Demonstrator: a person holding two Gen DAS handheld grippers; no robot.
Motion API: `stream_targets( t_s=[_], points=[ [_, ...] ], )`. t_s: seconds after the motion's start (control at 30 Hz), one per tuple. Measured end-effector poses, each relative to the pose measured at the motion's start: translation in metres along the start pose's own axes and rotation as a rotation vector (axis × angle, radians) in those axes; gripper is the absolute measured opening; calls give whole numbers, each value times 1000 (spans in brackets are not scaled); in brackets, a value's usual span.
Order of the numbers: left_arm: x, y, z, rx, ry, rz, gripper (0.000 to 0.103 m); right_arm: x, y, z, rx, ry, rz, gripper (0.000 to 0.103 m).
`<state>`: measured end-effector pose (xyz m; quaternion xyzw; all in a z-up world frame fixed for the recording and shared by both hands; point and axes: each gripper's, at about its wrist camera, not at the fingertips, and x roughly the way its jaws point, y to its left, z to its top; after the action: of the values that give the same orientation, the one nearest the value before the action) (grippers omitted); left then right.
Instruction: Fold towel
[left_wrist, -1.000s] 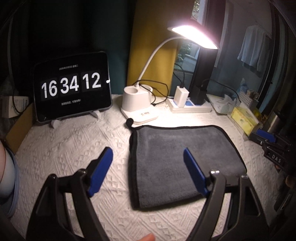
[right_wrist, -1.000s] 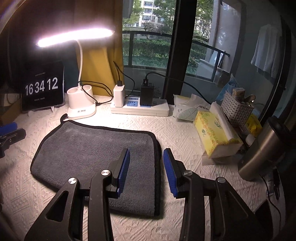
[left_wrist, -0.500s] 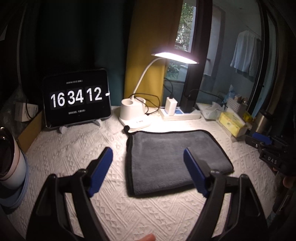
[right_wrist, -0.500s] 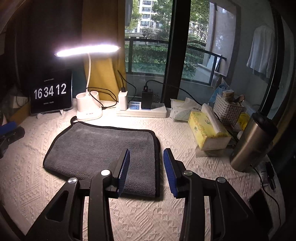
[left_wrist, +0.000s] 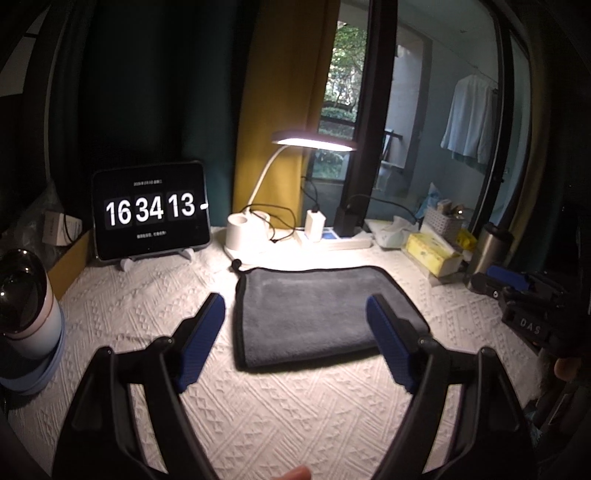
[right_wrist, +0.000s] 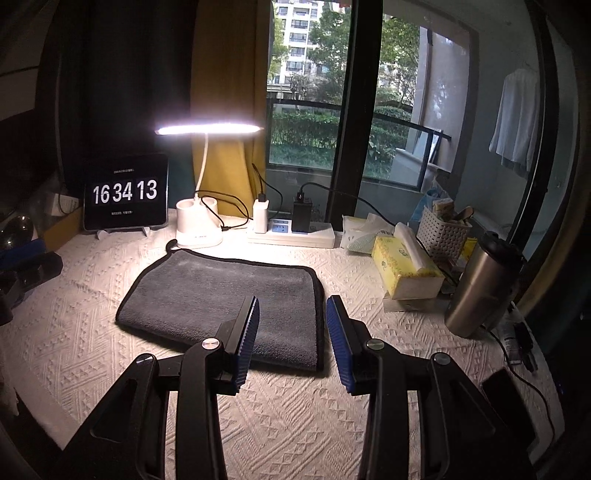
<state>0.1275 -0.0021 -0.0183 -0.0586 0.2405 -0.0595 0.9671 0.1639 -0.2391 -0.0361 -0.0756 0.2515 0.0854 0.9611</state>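
A dark grey towel (left_wrist: 314, 314) with black trim lies flat and folded on the white textured table cover; it also shows in the right wrist view (right_wrist: 229, 295). My left gripper (left_wrist: 295, 332) is open and empty, held above and in front of the towel's near edge. My right gripper (right_wrist: 292, 332) is open and empty, above the towel's near right corner. The right gripper also shows at the right edge of the left wrist view (left_wrist: 517, 291). Neither gripper touches the towel.
A tablet clock (left_wrist: 151, 212), a lit desk lamp (left_wrist: 251, 236) and a power strip (left_wrist: 332, 240) stand behind the towel. A yellow tissue box (right_wrist: 402, 273), a steel flask (right_wrist: 480, 288) and a basket (right_wrist: 443, 232) are at the right. A mug (left_wrist: 26, 310) is at the left.
Both grippers have pulled back and up from the towel, so it looks smaller and farther away. The towel has not moved. The clock has gone from 16:34:12 to 16:34:13.
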Motion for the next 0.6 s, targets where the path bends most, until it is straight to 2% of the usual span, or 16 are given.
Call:
stream_targets(
  t_s=[0.2,0.37,0.6],
  points=[
    [-26,-6,-7,-3,-48,-26,80,-19,4,-7,-6,-25,0,40],
    [-45,-9,-13,-12,-93,-37,80,-41,7,-12,-5,-81,1,40],
    [-68,-13,-25,-3,-142,-22,80,-65,13,-20,-23,-123,-7,40]
  ],
)
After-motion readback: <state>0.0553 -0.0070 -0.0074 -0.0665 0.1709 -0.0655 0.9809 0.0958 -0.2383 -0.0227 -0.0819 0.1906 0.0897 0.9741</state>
